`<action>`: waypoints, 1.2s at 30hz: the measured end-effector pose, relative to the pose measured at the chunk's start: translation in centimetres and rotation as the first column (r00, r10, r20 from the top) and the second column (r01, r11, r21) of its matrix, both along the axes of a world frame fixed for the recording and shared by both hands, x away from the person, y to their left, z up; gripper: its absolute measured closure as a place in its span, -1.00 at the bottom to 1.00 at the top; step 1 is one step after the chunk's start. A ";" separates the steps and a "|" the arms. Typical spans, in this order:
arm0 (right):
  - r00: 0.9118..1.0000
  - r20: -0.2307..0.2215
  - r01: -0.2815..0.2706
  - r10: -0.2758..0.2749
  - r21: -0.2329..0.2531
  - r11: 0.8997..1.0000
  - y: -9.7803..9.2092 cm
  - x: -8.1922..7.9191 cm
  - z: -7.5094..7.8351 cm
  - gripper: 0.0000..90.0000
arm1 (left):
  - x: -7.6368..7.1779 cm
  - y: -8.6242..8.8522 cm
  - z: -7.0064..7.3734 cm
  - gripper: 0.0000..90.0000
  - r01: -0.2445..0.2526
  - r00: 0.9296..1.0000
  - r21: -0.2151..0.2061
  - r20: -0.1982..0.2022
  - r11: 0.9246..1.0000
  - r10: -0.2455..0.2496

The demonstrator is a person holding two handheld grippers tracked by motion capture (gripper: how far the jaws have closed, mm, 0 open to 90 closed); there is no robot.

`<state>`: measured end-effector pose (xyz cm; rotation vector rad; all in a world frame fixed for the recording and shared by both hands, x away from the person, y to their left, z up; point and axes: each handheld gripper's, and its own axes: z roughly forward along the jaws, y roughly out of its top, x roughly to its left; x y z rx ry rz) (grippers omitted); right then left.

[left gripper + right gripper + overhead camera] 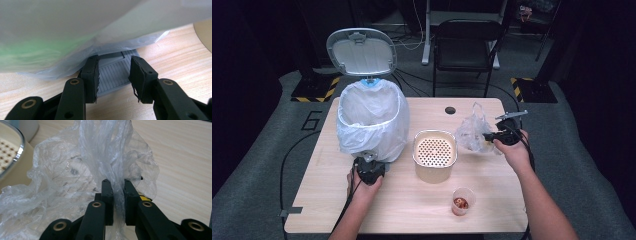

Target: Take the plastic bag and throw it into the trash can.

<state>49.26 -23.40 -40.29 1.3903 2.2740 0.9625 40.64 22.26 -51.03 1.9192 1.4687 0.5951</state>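
A pedal bin [372, 125] lined with a white bag stands at the table's left, its grey lid [361, 51] raised. My left gripper [368, 161] rests at the bin's foot. In the left gripper view it [113, 62] is open, jaws apart over the grey ribbed pedal [113, 75], under the hanging bag liner [75, 32]. At the right, my right gripper [487, 136] is shut on a crumpled clear plastic bag [471, 131]. The right gripper view shows its jaws [117, 185] pinching a gathered fold of that bag [75, 175] just above the wood.
A beige container with a perforated lid [435, 154] stands mid-table, close to the left of the clear bag. A small plastic cup [462, 201] holding something red sits near the front right. A black chair [467, 45] stands beyond the table's far edge.
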 end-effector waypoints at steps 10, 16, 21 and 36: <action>0.998 0.056 -0.031 0.030 0.030 0.999 0.4 -0.7 4.5 0.83 | 0.0 0.0 0.0 0.31 0.000 1.000 -0.001 -0.002 1.000 0.000; 0.994 0.094 -0.060 0.057 0.036 0.998 1.0 -1.3 7.3 0.82 | 0.0 0.0 0.0 0.31 -0.002 1.000 -0.004 -0.001 1.000 0.002; 0.990 0.110 -0.089 0.084 0.046 0.995 1.8 -1.4 8.4 0.82 | 0.0 0.0 0.0 0.31 -0.002 1.000 -0.002 -0.001 1.000 0.002; 0.972 0.147 -0.196 0.186 0.057 0.979 6.4 -1.8 11.1 0.82 | 0.1 -0.1 0.0 0.31 -0.004 1.000 -0.002 -0.005 1.000 0.004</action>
